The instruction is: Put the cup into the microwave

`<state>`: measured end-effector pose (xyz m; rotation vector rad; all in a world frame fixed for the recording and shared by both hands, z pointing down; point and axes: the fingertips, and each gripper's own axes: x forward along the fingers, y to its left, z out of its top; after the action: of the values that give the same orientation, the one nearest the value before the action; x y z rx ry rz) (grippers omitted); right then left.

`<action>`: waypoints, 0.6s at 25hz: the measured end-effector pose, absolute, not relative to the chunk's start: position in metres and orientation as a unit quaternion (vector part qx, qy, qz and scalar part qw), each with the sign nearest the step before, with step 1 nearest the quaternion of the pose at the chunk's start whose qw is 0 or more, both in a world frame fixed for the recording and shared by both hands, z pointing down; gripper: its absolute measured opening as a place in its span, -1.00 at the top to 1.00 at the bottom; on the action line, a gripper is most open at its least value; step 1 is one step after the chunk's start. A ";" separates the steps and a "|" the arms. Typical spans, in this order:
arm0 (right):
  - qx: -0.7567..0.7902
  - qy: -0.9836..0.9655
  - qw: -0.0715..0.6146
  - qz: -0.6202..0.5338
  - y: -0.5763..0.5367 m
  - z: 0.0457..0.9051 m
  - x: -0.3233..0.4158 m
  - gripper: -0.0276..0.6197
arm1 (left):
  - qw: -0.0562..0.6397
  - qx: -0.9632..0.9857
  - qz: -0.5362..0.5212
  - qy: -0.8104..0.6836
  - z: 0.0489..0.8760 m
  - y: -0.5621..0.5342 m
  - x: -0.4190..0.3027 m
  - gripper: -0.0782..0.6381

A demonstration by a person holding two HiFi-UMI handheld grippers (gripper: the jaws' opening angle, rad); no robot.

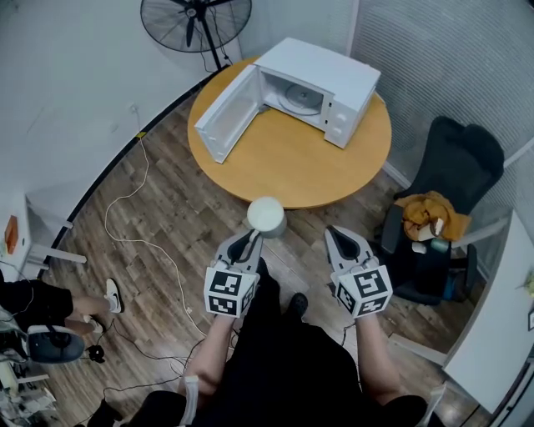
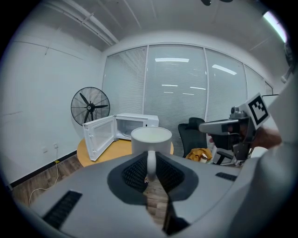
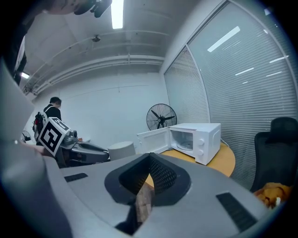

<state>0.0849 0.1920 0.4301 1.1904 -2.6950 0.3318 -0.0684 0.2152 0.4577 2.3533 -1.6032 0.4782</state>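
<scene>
A white cup (image 1: 267, 216) hangs in the air in front of the round wooden table (image 1: 288, 163), just short of its near edge. My left gripper (image 1: 253, 238) is shut on the cup's handle (image 2: 151, 161), with the cup upright past the jaws. The white microwave (image 1: 307, 90) stands on the table's far side with its door (image 1: 225, 113) swung open to the left and a glass turntable inside. My right gripper (image 1: 341, 238) is level with the left one, to the right of the cup, shut with nothing in it. In the right gripper view the cup (image 3: 122, 149) shows at the left.
A black office chair (image 1: 446, 196) with a yellow cloth on it stands right of the table. A floor fan (image 1: 196, 23) is behind the table at the left. White cables (image 1: 133, 208) run over the wooden floor. A person sits at the far left.
</scene>
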 end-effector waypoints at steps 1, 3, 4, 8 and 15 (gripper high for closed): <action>0.399 -0.906 0.089 0.112 0.190 0.431 0.084 0.89 | 0.128 0.809 0.165 -0.550 0.459 0.214 -0.069 0.67; 0.396 -0.907 0.091 0.114 0.185 0.433 0.079 0.89 | 0.129 0.810 0.167 -0.548 0.462 0.209 -0.073 0.67; 0.394 -0.907 0.092 0.116 0.183 0.434 0.076 0.89 | 0.129 0.810 0.168 -0.546 0.463 0.207 -0.076 0.67; 0.390 -0.907 0.093 0.125 0.166 0.437 0.062 0.89 | 0.127 0.814 0.169 -0.541 0.467 0.187 -0.086 0.67; 0.399 -0.902 0.099 0.134 0.118 0.438 0.037 0.89 | 0.112 0.825 0.174 -0.527 0.463 0.131 -0.106 0.67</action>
<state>0.0369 0.1176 0.4381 1.1792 -2.6680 0.3976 -0.1059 0.1314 0.4631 2.4210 -1.5461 0.5120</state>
